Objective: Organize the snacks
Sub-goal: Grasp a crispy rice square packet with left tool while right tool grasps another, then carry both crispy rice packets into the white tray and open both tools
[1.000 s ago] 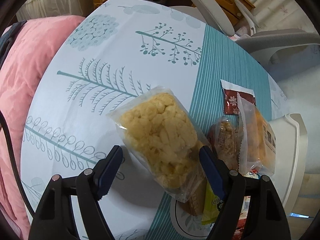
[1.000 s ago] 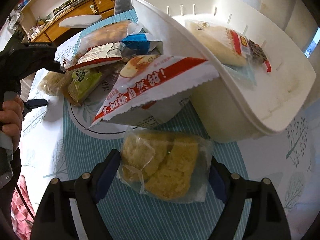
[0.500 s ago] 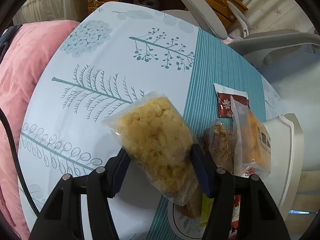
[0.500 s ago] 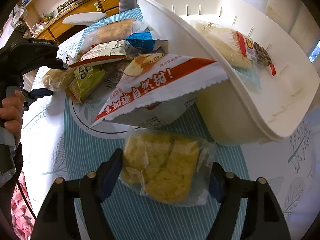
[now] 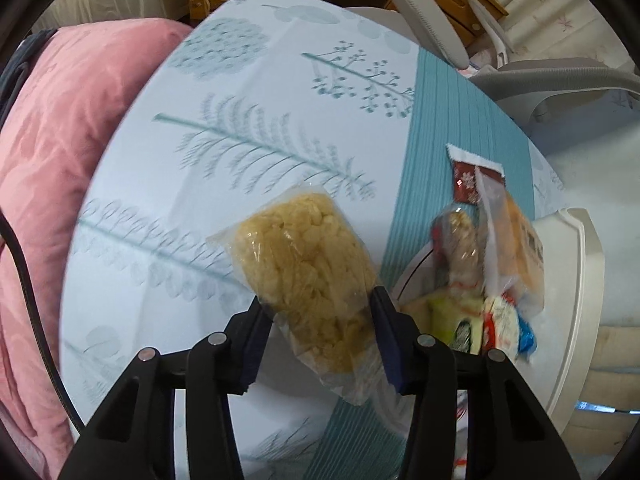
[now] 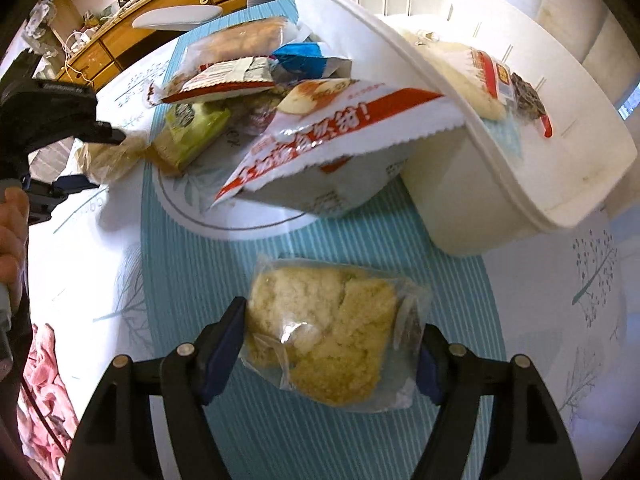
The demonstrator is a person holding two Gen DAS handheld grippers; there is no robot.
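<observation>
In the left wrist view my left gripper (image 5: 320, 304) has its jaws closing, pads pressed on a clear bag of yellow puffed snack (image 5: 304, 264) that hangs tilted above the tablecloth. My right gripper (image 6: 332, 320) grips a clear bag of yellow crumbly cake (image 6: 320, 304) by both sides over the teal stripe. A pile of snack packets (image 6: 224, 80) lies on a round white plate (image 6: 192, 208). A red-and-white packet (image 6: 340, 128) leans on the white basket (image 6: 400, 60), which holds a wrapped bun (image 6: 460, 64).
A person's hand (image 6: 12, 216) holds the left gripper at the left edge of the right wrist view. A pink cushion (image 5: 60, 160) lies beside the table, a grey chair (image 5: 560, 76) behind it, and wooden drawers (image 6: 160, 28) further back.
The left jaws narrowed from wide open onto the puffed snack bag, and it has come off the table. The right jaws drew in slightly onto the cake bag.
</observation>
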